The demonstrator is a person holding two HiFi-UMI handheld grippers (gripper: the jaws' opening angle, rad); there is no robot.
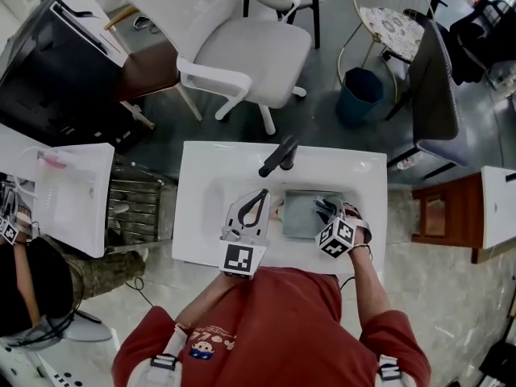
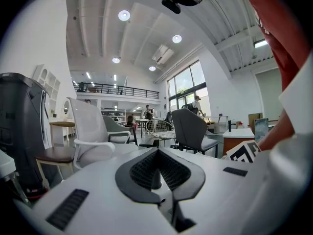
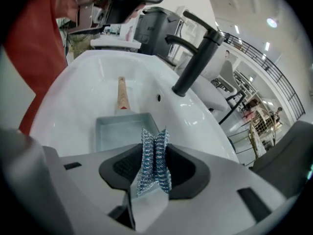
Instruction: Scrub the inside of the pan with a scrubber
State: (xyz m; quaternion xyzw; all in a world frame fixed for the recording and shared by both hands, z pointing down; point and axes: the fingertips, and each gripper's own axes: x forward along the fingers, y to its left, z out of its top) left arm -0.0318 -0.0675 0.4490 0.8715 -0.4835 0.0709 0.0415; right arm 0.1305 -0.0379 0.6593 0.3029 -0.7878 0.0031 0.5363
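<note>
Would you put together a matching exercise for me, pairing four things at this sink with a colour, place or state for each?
Things:
1. pan
2. scrubber
3. faucet
4. left gripper

Descriptions:
A. black, standing at the back of the sink
B. jaws together, nothing between them
C. grey, lying in the sink basin
D. silvery mesh, clamped in the right gripper

Pairs: 1-C, 2-D, 3-A, 4-B.
</note>
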